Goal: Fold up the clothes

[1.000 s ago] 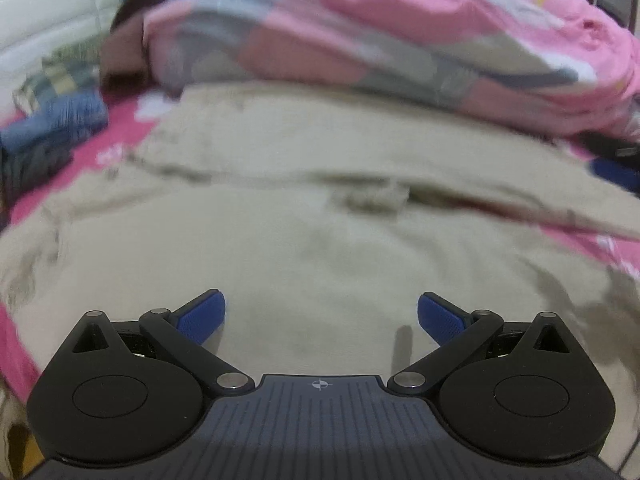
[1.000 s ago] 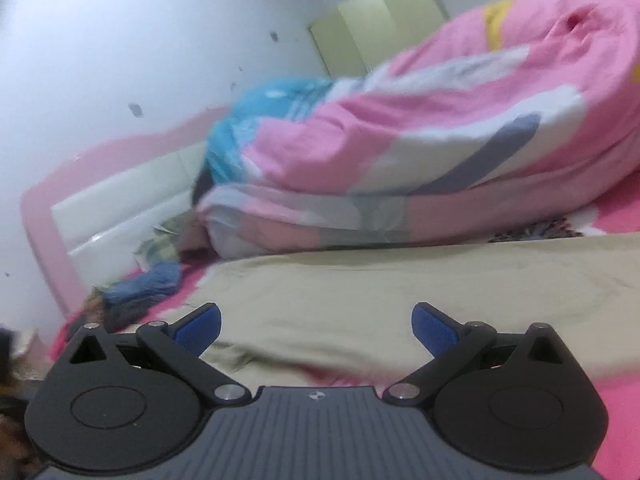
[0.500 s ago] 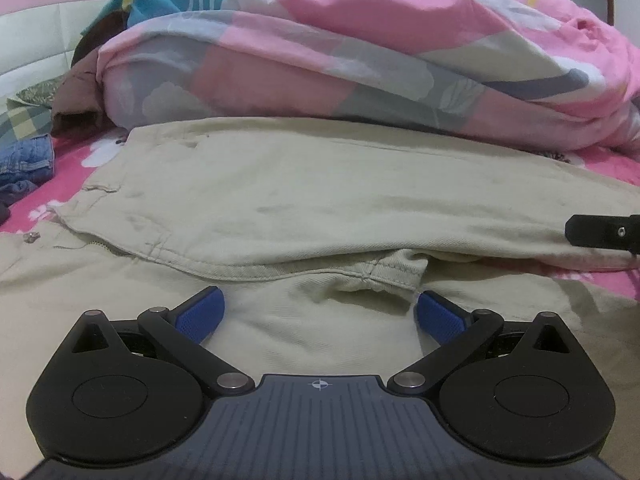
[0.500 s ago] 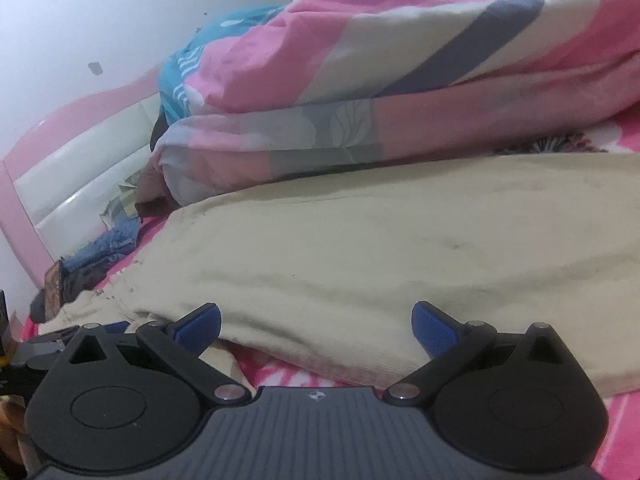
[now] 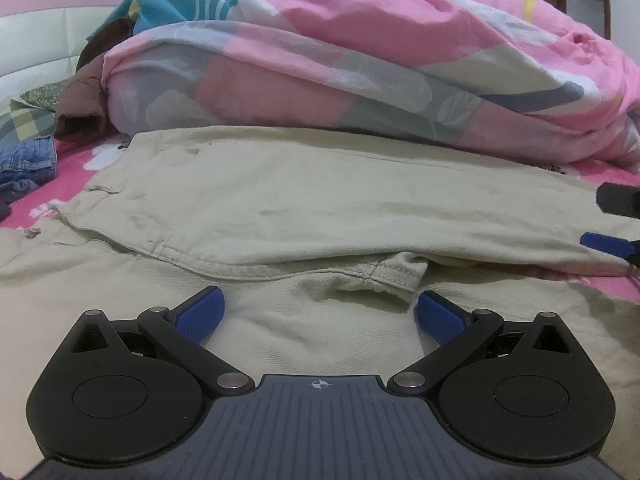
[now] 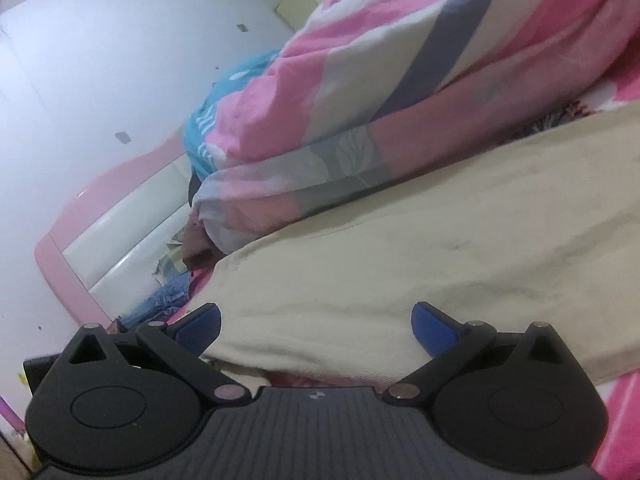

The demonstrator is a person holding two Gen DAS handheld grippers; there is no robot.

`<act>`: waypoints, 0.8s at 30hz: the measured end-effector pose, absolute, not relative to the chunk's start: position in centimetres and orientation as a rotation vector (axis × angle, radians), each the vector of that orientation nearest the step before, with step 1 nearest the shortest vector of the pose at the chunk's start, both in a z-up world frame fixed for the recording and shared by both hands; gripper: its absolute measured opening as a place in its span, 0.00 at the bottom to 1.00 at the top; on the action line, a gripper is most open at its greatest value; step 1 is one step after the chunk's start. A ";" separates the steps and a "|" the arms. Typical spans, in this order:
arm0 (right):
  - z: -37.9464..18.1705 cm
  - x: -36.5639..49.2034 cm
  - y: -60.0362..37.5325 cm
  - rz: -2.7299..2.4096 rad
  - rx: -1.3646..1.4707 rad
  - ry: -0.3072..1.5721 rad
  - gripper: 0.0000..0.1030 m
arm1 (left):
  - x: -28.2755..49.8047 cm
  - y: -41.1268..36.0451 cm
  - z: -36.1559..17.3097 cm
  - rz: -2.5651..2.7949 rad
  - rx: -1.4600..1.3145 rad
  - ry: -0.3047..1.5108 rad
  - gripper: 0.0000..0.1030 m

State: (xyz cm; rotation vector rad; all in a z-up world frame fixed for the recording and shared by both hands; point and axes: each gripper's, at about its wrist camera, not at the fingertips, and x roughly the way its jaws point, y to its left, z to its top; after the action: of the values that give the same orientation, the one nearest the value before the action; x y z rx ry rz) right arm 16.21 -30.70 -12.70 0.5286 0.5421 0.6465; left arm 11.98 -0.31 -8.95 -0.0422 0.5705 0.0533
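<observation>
Beige trousers (image 5: pixel 312 200) lie spread across the pink bed sheet, one leg folded over the other, with the crotch seam (image 5: pixel 380 274) just ahead of my left gripper (image 5: pixel 320 314). That gripper is open and low over the cloth, holding nothing. In the right wrist view the same trousers (image 6: pixel 420 264) fill the middle, and my right gripper (image 6: pixel 316 326) is open at the near edge of the trouser leg, tilted to one side. The right gripper's blue fingertip (image 5: pixel 608 243) shows at the right edge of the left wrist view.
A bundled pink, grey and teal quilt (image 5: pixel 360 60) lies right behind the trousers. Folded jeans (image 5: pixel 28 158) and a checked cloth (image 5: pixel 24 128) sit at the far left by the white and pink headboard (image 6: pixel 120 216). Pink sheet (image 5: pixel 616 280) shows at the right.
Both grippers have dropped lower and closer to the trousers. The right wrist view has tilted, and the right gripper has come further into the left wrist view. Both stay open.
</observation>
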 end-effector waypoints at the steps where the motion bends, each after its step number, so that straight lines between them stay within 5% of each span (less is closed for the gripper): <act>1: -12.5 16.1 -30.4 0.641 0.511 0.550 1.00 | 12.0 -0.2 -8.9 0.050 -0.047 0.571 1.00; 24: -12.2 16.2 -29.2 0.600 0.433 0.615 1.00 | 9.5 0.8 -5.8 0.069 -0.050 0.599 1.00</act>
State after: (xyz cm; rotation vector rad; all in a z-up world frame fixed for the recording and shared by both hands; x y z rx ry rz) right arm 16.23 -29.22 -12.22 0.4328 0.6149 0.5999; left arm 9.48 0.83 -5.83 -0.0503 0.5992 0.0689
